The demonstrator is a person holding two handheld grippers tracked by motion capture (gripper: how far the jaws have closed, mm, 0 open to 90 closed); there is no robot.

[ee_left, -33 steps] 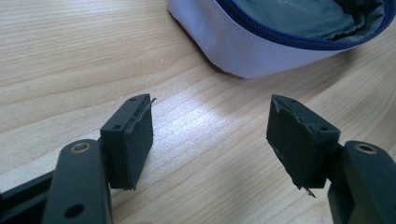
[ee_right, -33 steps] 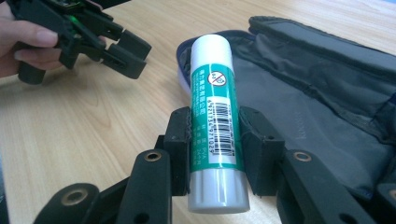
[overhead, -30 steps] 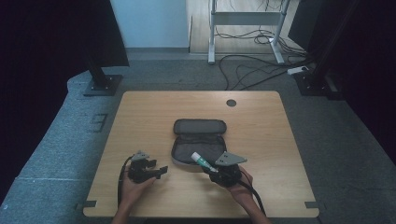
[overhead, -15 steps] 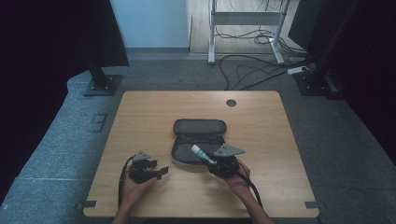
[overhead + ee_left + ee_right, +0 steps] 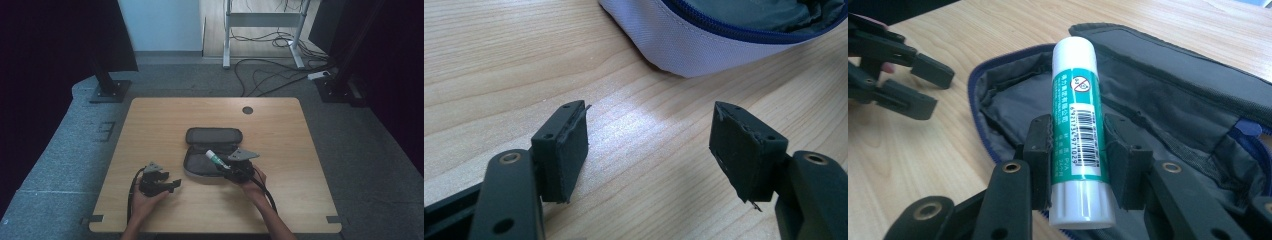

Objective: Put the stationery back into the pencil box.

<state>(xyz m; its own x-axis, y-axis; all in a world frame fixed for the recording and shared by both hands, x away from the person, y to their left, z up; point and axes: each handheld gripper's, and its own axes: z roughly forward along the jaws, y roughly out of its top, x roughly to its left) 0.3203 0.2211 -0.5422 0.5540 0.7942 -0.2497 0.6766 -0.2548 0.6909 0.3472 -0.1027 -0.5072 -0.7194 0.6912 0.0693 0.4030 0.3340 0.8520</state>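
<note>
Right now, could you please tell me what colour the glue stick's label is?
Green with white print and a barcode, on the white glue stick; clearest in the right gripper view.

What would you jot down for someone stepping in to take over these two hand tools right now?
Right gripper: shut on the glue stick, held above the open pencil case.
Left gripper: open, holding nothing, low over the table just left of the case.
Done: glue stick picked up and brought over the case's near half.
Left: probably lower the stick into the case and let go; zipping it shut may follow. The left gripper looks well placed to steady the case.
</note>
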